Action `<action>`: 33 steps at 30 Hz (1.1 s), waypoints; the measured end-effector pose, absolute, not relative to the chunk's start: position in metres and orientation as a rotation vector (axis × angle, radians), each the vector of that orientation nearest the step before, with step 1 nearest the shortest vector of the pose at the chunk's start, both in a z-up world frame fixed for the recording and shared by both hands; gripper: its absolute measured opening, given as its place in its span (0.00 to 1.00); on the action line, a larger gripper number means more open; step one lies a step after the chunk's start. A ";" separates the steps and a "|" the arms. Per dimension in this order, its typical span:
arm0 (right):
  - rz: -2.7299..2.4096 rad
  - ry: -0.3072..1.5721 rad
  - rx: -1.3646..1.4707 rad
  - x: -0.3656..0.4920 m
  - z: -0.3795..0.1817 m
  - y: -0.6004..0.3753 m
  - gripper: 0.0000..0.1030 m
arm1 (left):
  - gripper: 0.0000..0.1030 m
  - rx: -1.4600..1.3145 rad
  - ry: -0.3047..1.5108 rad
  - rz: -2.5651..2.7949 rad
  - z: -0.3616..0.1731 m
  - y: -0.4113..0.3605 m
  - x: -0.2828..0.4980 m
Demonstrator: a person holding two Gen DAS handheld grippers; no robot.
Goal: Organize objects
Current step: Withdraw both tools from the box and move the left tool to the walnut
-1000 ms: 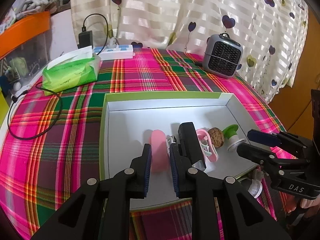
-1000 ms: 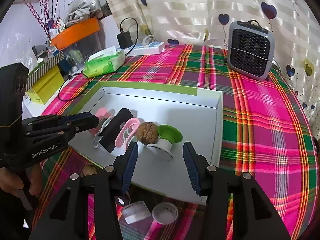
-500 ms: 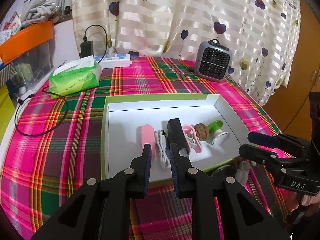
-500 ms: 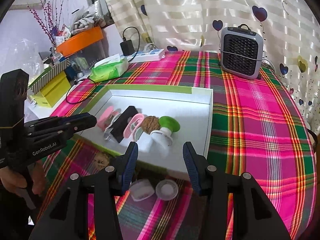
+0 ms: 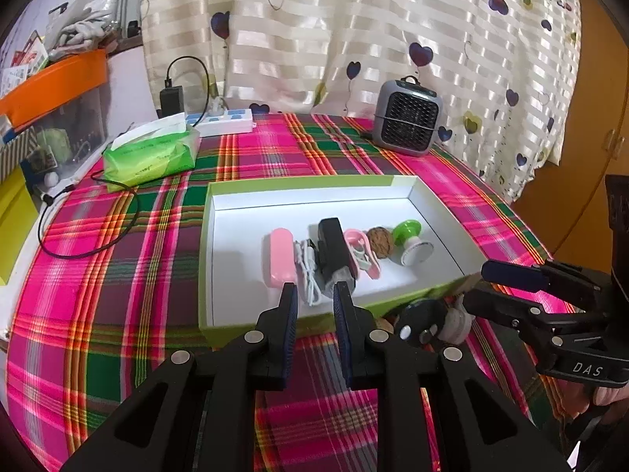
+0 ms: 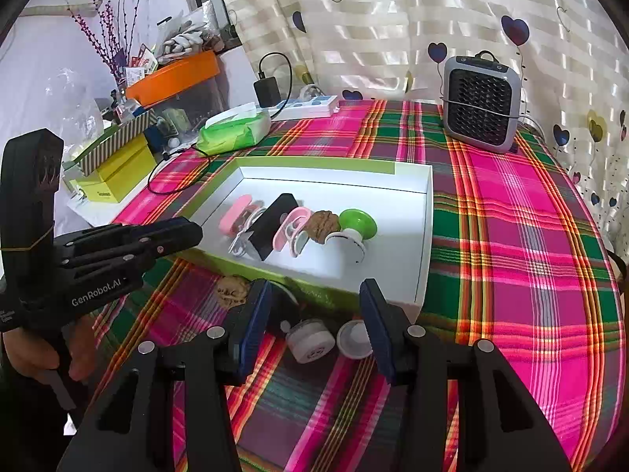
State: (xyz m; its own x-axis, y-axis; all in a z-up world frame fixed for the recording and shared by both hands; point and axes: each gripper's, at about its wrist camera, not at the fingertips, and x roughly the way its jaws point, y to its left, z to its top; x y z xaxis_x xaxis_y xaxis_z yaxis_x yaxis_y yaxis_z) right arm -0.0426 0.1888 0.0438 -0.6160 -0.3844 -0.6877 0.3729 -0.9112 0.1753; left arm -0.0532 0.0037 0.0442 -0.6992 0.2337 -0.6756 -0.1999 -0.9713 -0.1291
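Observation:
A white box (image 5: 243,259) (image 6: 426,236) with a green rim holds a row: a pink case (image 5: 281,261), a white cable (image 5: 308,275), a black block (image 5: 334,253), a pink clip (image 5: 361,251), a walnut (image 5: 380,242) (image 6: 323,225) and a green-and-white stopper (image 5: 411,242) (image 6: 354,232). In front of the box lie a second walnut (image 6: 232,290), a white jar (image 6: 310,340), a white lid (image 6: 354,339) and a black round thing (image 5: 422,324). My left gripper (image 5: 313,312) is open and empty before the box. My right gripper (image 6: 314,314) is open and empty over the jar and lid.
A plaid cloth covers the table (image 5: 118,275). At the back stand a grey mini heater (image 5: 407,124) (image 6: 481,110), a green tissue pack (image 5: 151,155), and a power strip (image 5: 224,122) with a charger. A black cord (image 5: 90,236) lies left. Yellow and orange boxes (image 6: 118,173) are off the table's left.
Both grippers have pulled back and up from the box. The left one left the pink case in the box. The jar, lid and walnut in front of the box came into view.

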 end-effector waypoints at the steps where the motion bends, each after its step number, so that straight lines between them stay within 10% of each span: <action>1: -2.499 -0.019 1.068 -0.041 0.044 0.189 0.47 | 0.17 -1.080 -0.065 2.694 0.044 0.004 -0.051; 33: -2.509 -0.075 1.106 -0.028 0.033 0.202 0.47 | 0.17 -1.120 -0.074 2.619 0.029 0.013 -0.032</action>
State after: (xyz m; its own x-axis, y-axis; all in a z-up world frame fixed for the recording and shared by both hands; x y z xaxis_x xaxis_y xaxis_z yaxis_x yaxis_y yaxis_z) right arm -0.0284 0.2025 0.0332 -0.6090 -0.3763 -0.6982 0.3342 -0.9201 0.2044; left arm -0.0317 0.0126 0.0292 -0.6550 0.2850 -0.6999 -0.2450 -0.9562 -0.1601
